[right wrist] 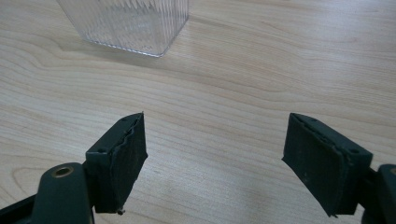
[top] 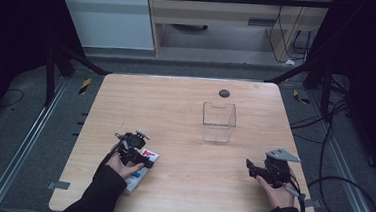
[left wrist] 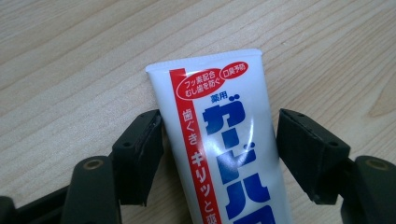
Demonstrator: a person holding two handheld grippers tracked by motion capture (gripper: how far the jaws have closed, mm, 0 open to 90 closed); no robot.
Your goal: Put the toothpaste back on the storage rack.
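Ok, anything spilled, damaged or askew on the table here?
Nothing stands out. The toothpaste tube lies flat between the open left gripper, the clear container stands upright, and the right gripper is open over bare table.

White tube with red stripe, blue lettering (Japanese); clear ribbed box; pale woodgrain table

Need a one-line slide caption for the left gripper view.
Left gripper with open jaws straddling a white toothpaste tube lying flat on the wooden table, not yet clamped.
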